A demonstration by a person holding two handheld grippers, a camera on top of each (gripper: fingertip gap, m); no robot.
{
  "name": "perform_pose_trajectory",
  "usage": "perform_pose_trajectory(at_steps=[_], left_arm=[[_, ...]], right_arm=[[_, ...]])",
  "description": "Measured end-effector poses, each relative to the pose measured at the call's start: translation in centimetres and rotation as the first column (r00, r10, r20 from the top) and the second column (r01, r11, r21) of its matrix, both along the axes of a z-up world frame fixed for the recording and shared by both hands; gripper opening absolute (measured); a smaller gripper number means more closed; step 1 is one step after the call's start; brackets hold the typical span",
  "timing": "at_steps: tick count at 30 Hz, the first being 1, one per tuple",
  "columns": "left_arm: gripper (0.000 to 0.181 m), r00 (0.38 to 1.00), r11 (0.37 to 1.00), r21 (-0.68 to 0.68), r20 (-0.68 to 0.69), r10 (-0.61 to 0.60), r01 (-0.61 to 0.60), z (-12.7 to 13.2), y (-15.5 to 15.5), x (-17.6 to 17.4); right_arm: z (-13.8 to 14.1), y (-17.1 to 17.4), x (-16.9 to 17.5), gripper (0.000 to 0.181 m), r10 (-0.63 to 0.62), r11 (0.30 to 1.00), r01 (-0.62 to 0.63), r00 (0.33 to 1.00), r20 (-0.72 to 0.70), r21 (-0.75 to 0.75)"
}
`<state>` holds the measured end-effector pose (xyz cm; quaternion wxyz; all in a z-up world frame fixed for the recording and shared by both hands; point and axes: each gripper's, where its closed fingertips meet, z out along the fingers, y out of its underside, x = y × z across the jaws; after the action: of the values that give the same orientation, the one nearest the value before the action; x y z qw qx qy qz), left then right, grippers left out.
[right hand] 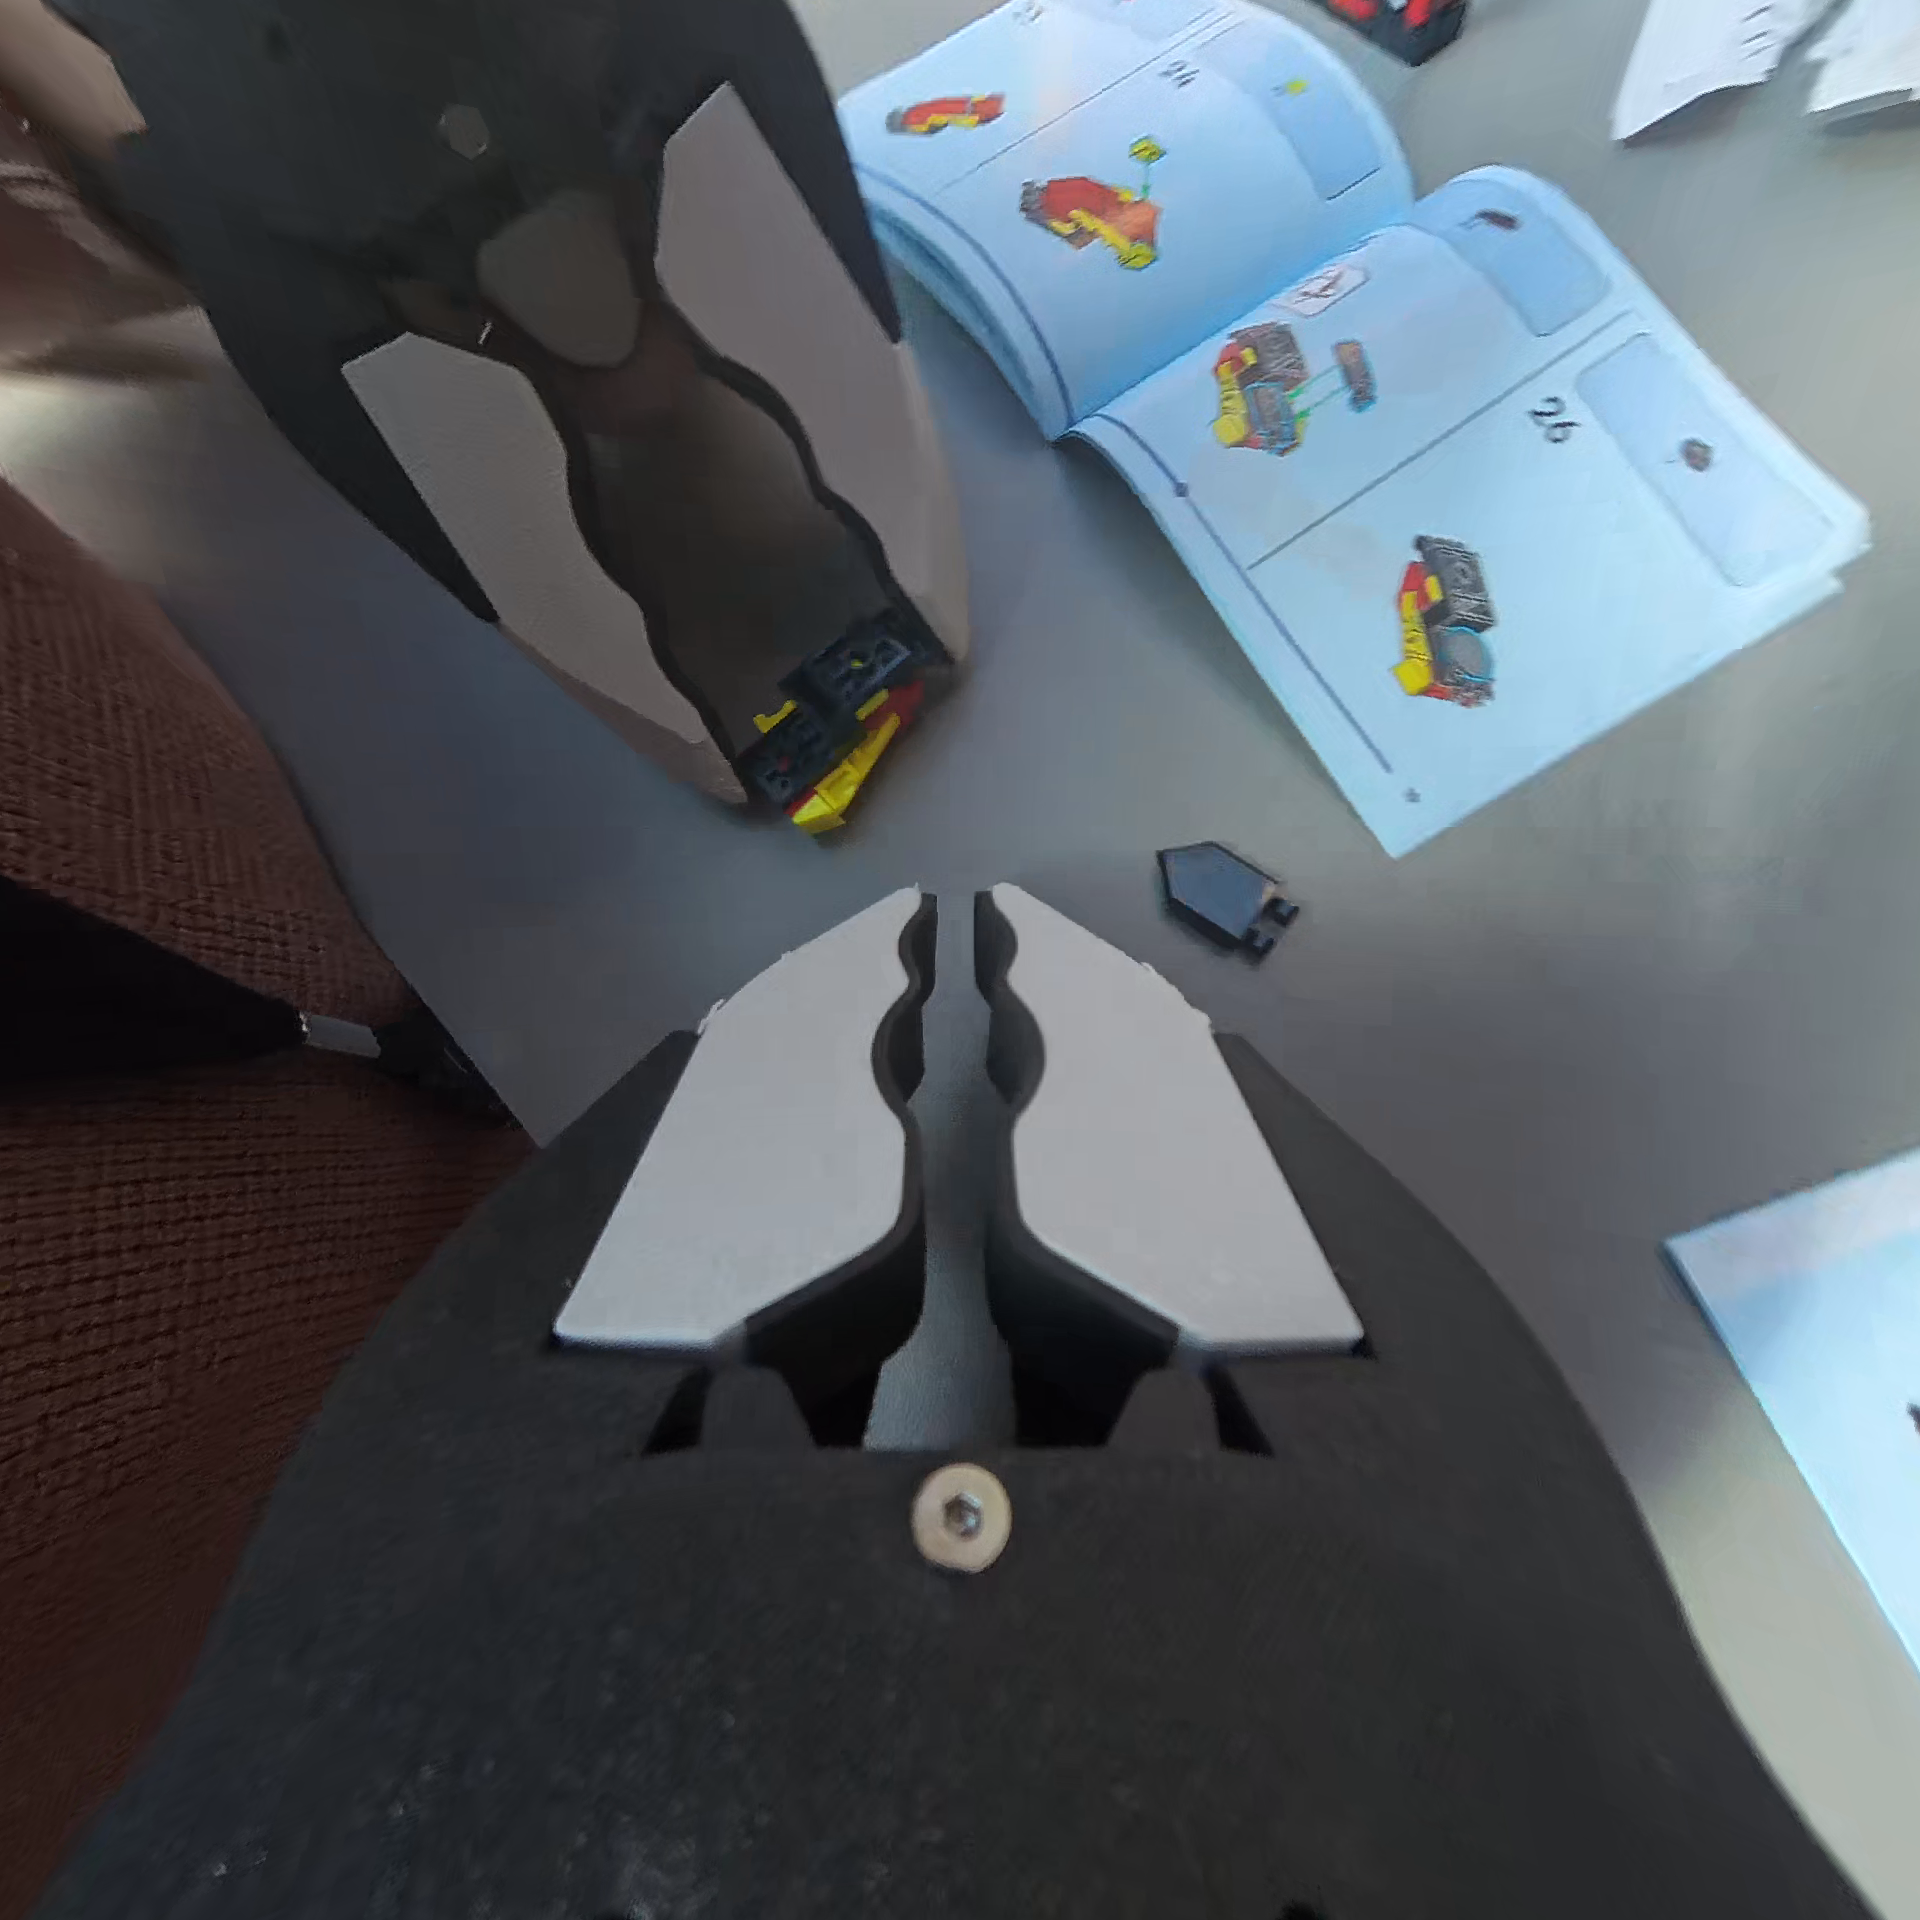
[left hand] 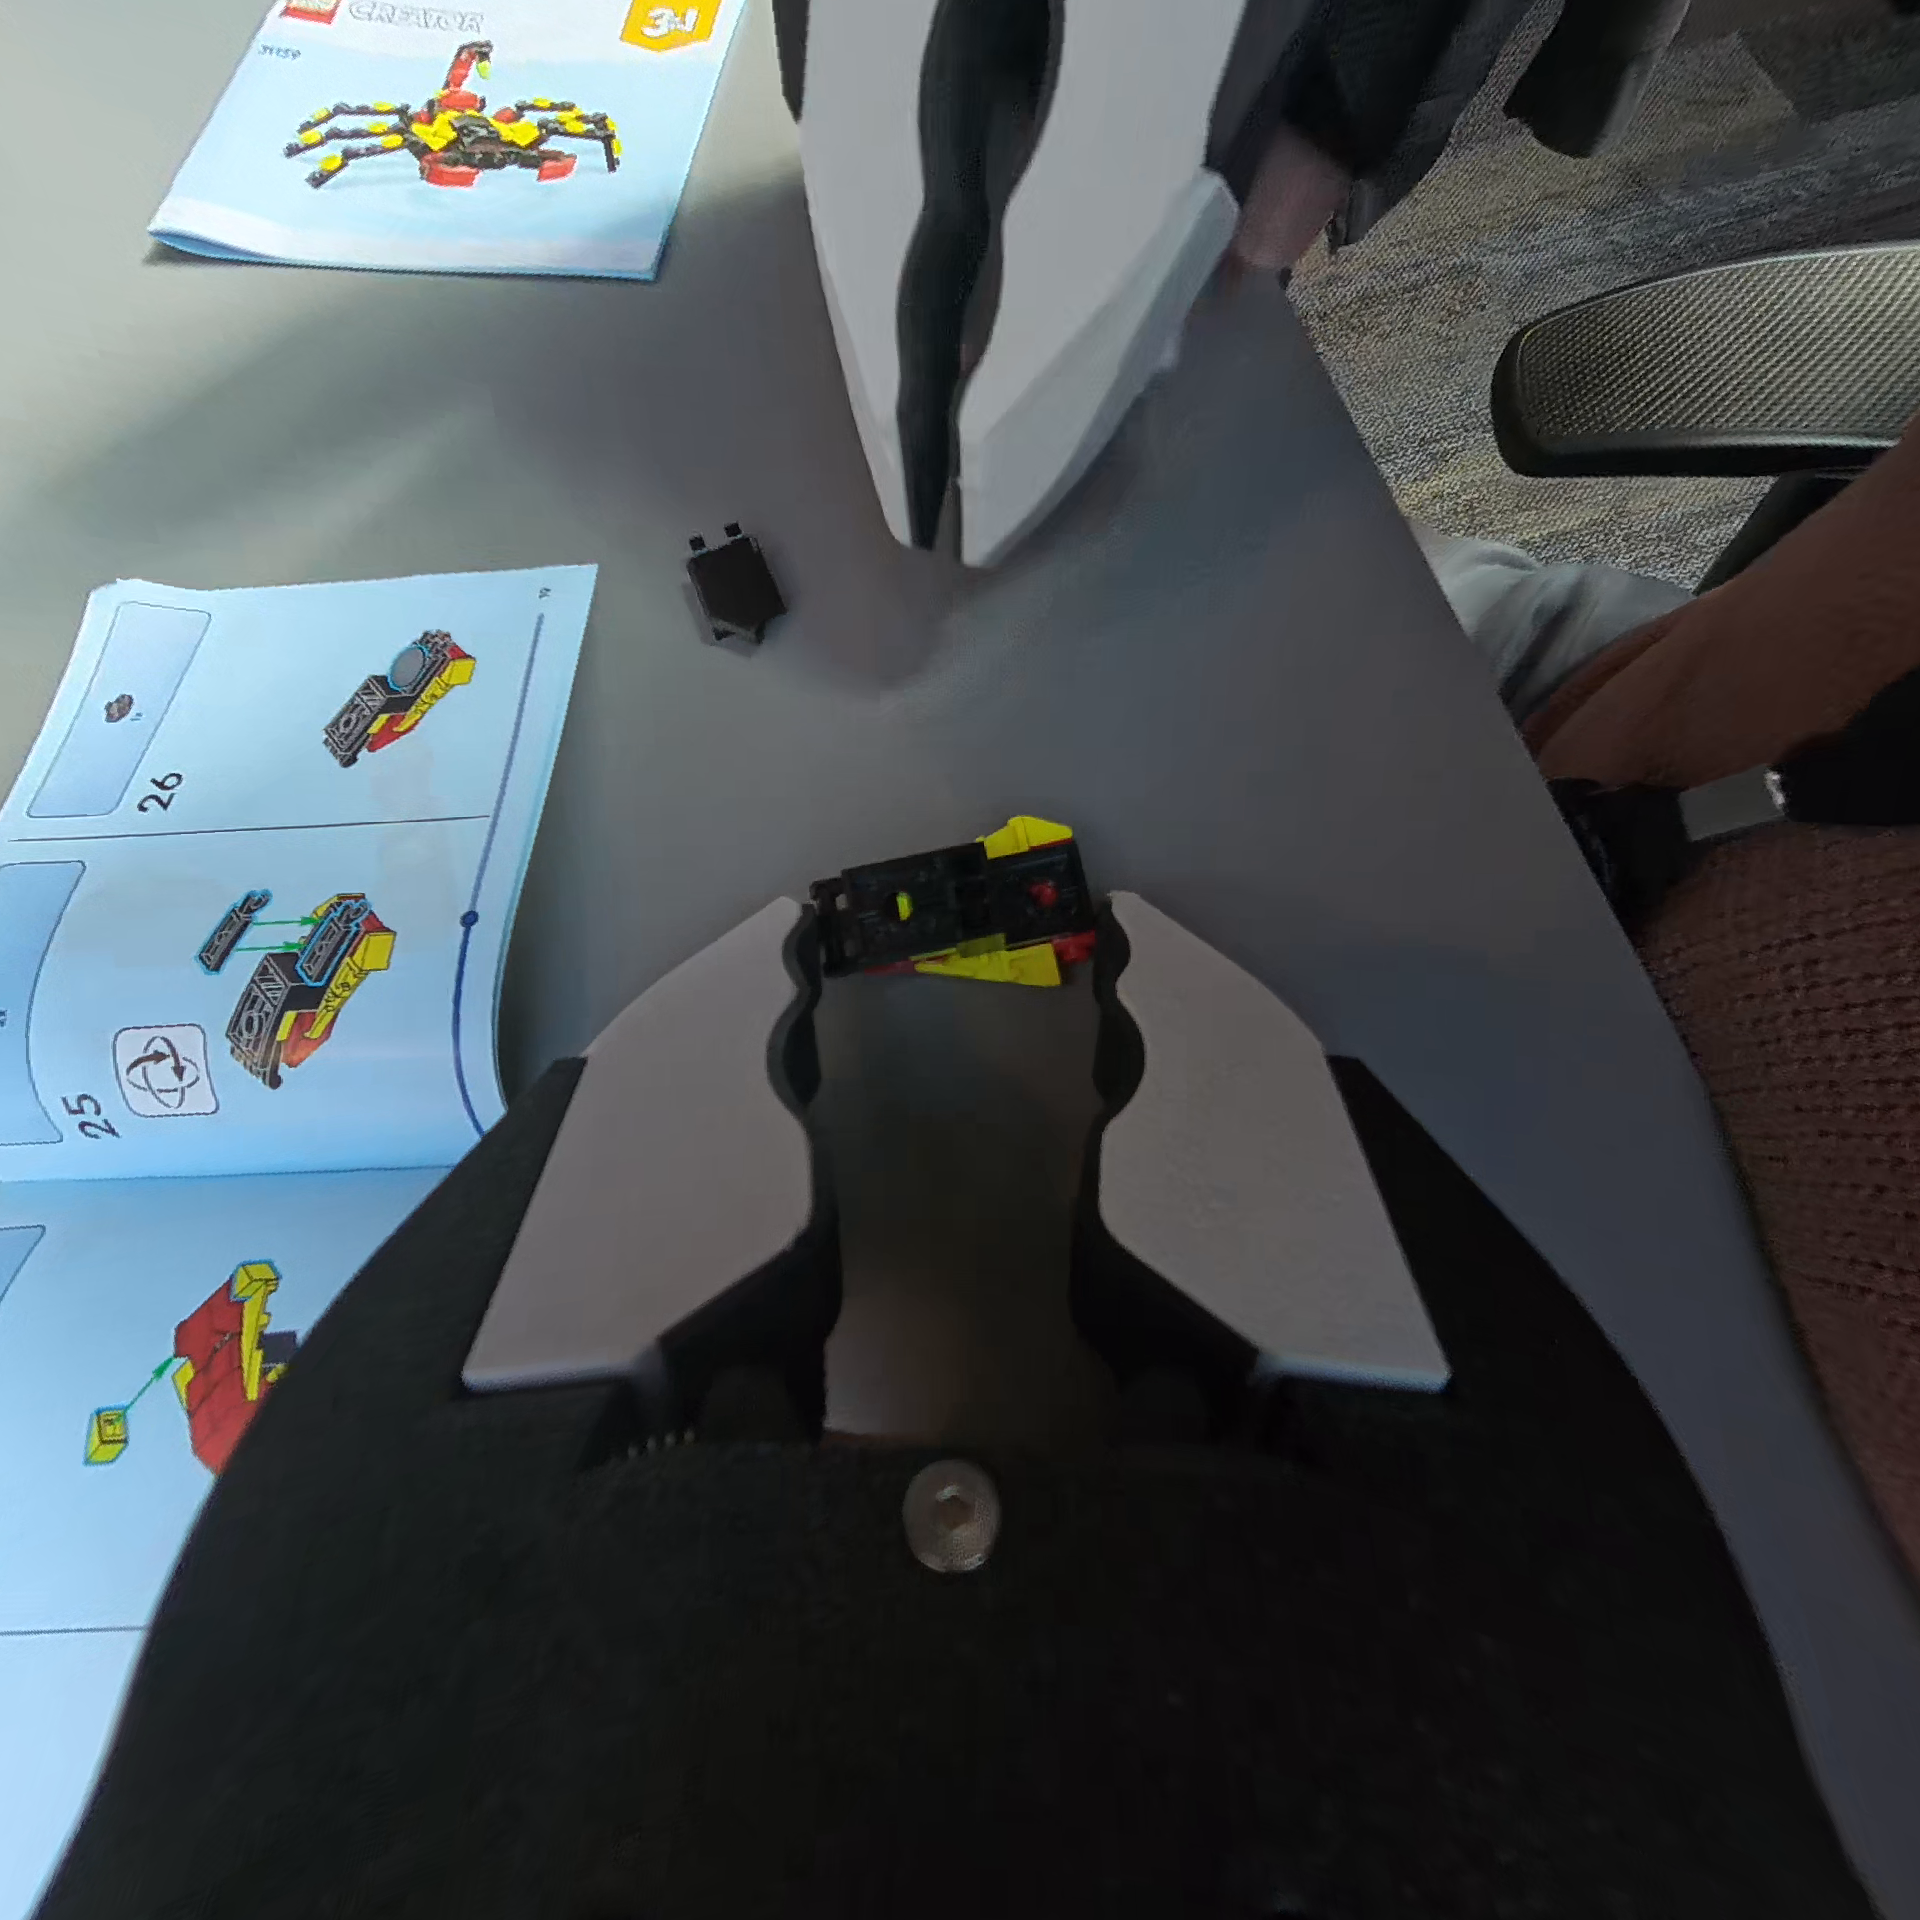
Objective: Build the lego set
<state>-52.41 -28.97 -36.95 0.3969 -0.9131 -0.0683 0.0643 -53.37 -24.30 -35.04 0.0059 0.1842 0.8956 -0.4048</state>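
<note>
Right now my left claw is clamped on the black, red and yellow lego build, low on the grey table. My right claw, fingers nearly together, holds nothing. Beyond the build lies a loose black piece, with the open instruction booklet to its left.

Open instruction booklet cut by left frame edge. Red-black brick cluster cropped at top edge, type indeterminate. White papers blurred. Chair partly out of frame.
</note>
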Motion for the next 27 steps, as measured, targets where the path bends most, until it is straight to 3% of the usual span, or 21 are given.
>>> perform_pose_trajectory(at_steps=[4,8,11,15,17,23,27], left_arm=[[0.051,0.997,0.996,0.068,-0.039,0.063,-0.06,2.0,-0.5,0.4],[0.05,0.959,0.947,0.253,-0.149,0.239,-0.197,6.5,-2.6,-0.5],[0.05,0.898,0.826,0.464,-0.131,0.42,-0.319,9.8,-5.5,-1.2],[0.051,0.839,0.586,0.688,0.063,0.54,-0.429,12.7,-9.9,-1.5],[0.051,0.827,0.493,0.74,0.149,0.542,-0.457,13.5,-11.6,-1.5],[0.051,0.813,0.341,0.806,0.269,0.517,-0.484,14.8,-15.7,-0.7],[0.051,0.81,0.216,0.828,0.39,0.439,-0.517,15.2,-18.1,0.2]], right_arm=[[2.3,2.2,-1.3,0.005,-0.178,0.969,0.173,0.984,-0.009,-0.177],[3.9,2.2,-1.4,0.006,-0.234,0.924,0.209,0.971,-0.042,-0.319],[4.9,0.8,-1.0,0.007,-0.203,0.915,0.169,0.977,-0.058,-0.365],[5.7,-1.3,-0.7,0.009,-0.163,0.917,0.113,0.981,-0.101,-0.382],[6.3,-2.5,-0.4,0.009,-0.139,0.91,0.087,0.985,-0.1,-0.406],[8.0,-6.3,0.5,0.01,-0.088,0.893,0.026,0.989,-0.118,-0.449],[6.5,-11.5,1.3,0.01,0.039,0.927,-0.078,0.993,-0.114,-0.366]])
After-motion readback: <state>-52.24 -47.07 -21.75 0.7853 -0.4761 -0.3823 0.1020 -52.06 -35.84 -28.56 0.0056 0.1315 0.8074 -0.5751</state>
